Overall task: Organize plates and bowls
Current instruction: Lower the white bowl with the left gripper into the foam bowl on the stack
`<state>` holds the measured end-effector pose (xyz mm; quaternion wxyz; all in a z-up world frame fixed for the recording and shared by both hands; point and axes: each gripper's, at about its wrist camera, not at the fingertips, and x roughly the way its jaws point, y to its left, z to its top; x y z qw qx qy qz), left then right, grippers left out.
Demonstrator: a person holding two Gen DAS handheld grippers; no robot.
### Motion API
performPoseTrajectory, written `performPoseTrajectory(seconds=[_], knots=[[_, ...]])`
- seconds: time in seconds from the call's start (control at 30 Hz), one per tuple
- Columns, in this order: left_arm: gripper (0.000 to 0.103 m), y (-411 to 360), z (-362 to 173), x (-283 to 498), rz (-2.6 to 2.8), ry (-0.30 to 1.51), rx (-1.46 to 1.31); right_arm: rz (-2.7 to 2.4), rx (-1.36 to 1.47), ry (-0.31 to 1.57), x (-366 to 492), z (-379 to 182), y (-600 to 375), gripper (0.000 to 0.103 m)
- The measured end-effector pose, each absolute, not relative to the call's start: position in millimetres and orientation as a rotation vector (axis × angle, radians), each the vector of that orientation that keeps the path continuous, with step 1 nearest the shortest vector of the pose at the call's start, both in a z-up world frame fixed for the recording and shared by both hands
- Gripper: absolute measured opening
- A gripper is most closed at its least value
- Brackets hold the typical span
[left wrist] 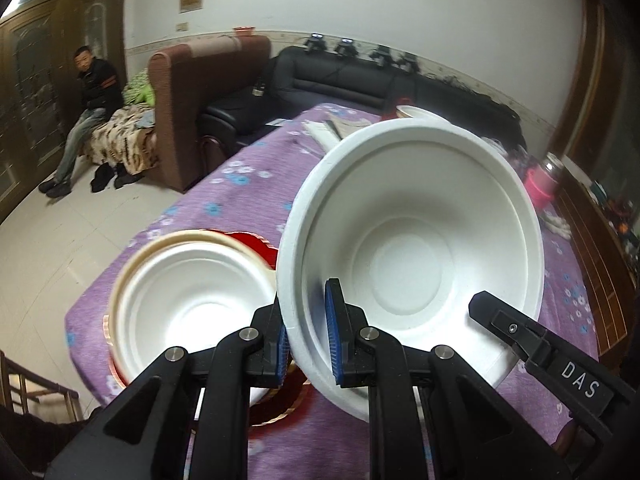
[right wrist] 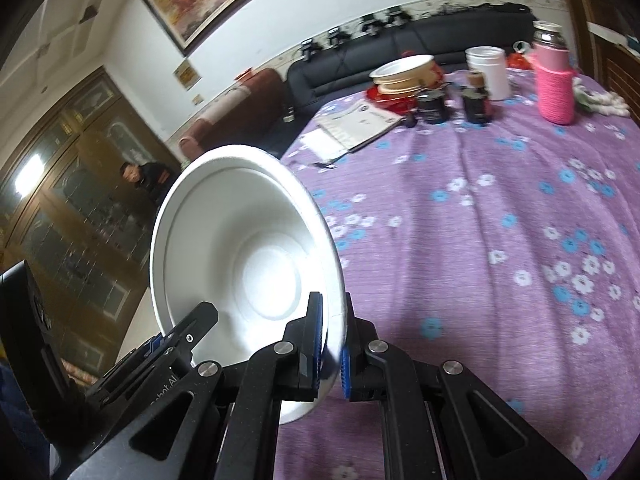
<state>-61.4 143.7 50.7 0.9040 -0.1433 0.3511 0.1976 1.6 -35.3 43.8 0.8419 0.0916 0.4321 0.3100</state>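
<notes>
White bowl point(left wrist: 416, 240) w/ stacked dishes point(left wrist: 192, 280) just beside, pink bottle point(right wrist: 554, 80) farther.

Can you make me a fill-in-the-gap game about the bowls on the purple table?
1. Both tongs, the left tongs and the right tongs, pinch the rim of the same ____ bowl.
2. The tablecloth is purple with a pattern of little ____.
3. The bottle at the far end wears a knitted cover coloured ____.
4. In the left view, a second white bowl sits to the ____ of the held one.

Missing words: white; flowers; pink; left
</notes>
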Motion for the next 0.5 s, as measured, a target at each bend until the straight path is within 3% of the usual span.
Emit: performPoseTrajectory(seconds=[0.5], knots=[[0.014, 201, 48, -95, 0.539, 0.718, -0.347, 0.797, 0.094, 0.962, -22, 47, 42, 0.007]])
